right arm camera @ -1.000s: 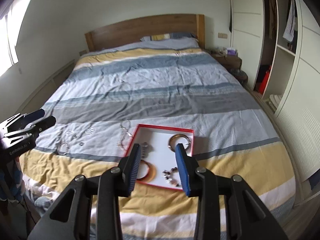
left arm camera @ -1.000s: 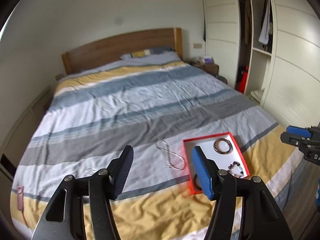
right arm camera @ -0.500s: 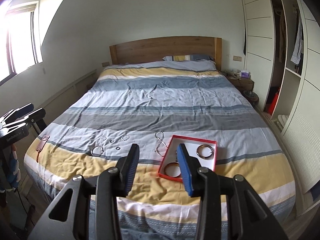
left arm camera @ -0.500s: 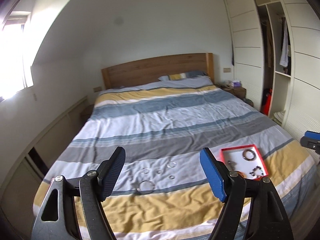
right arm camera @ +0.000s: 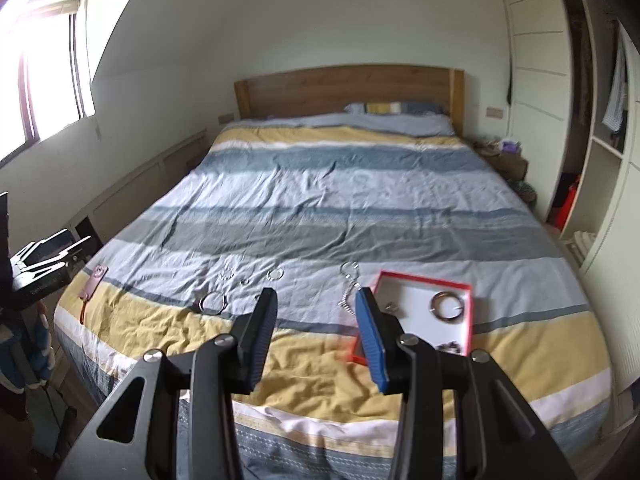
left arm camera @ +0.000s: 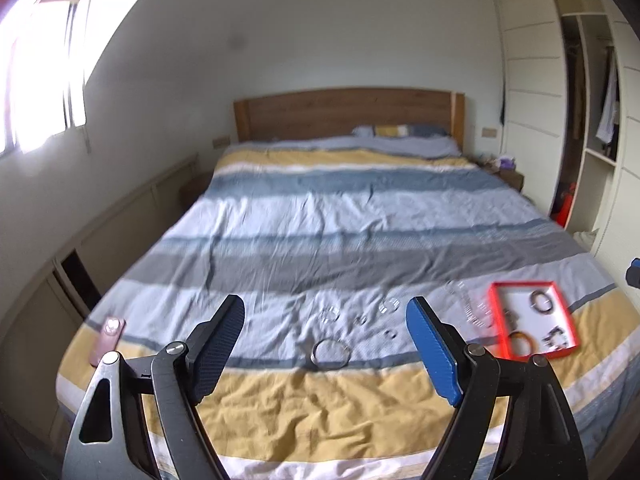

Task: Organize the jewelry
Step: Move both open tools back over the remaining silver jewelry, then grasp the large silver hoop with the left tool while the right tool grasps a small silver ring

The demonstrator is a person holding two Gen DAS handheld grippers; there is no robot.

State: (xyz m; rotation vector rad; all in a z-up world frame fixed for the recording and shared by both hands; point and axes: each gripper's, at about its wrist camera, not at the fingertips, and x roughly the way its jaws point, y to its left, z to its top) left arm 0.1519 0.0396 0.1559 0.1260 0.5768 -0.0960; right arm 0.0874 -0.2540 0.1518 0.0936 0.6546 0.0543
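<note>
A red-rimmed white tray (left arm camera: pixel 494 312) (right arm camera: pixel 424 279) lies on the bed's near right part with bangles and a bead bracelet inside. Loose jewelry lies left of it: a silver chain (right arm camera: pixel 349 286) (left arm camera: pixel 470 308), a large silver bangle (left arm camera: pixel 329 352) (right arm camera: pixel 213 302) and several small rings (left arm camera: pixel 389 305) (right arm camera: pixel 274 274). My left gripper (left arm camera: pixel 324 344) is open and empty, held above the bed's foot with the bangle seen between its fingers. My right gripper (right arm camera: pixel 316 324) is open and empty, held above the foot, just left of the tray.
A pink phone case (left arm camera: pixel 107 338) (right arm camera: pixel 93 280) lies at the bed's near left corner. The striped duvet (left arm camera: pixel 340 216) covers the bed up to the wooden headboard (left arm camera: pixel 348 114). A wardrobe (left arm camera: pixel 592 120) stands on the right, a window (right arm camera: pixel 48 80) on the left.
Both grippers have pulled back and turned left; the whole bed now shows. The left view swung from the tray to the loose bangle and rings. Both stay open and empty.
</note>
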